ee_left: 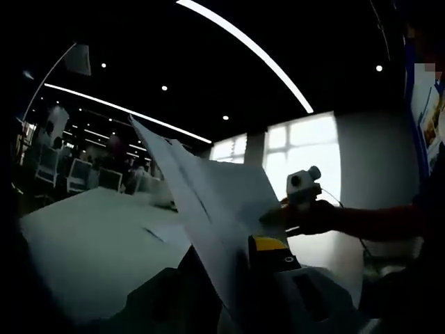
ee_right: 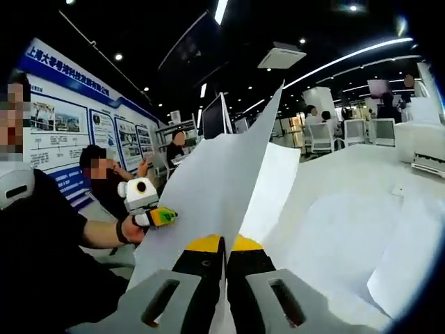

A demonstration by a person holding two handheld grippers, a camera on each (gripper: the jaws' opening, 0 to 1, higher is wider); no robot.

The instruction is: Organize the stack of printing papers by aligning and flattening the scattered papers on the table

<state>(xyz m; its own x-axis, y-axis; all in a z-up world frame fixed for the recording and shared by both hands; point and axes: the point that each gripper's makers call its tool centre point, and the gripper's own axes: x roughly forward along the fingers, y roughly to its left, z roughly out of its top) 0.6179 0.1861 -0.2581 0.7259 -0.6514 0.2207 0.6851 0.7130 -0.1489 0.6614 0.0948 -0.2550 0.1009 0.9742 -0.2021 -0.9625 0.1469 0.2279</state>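
White paper sheets (ee_right: 215, 188) lifted upright off the table (ee_right: 348, 209), fanned and uneven, right gripper (ee_right: 224, 245) and left gripper (ee_left: 268, 245) each clamped on them

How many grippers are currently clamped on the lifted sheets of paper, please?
2: the right gripper pinches the raised papers at their lower edge, and the left gripper grips their far side. Loose sheets lie on the table.

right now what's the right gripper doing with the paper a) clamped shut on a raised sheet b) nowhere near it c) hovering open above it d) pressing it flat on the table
a: in the right gripper view the right gripper has its jaws closed on the paper, which stands up off the table.
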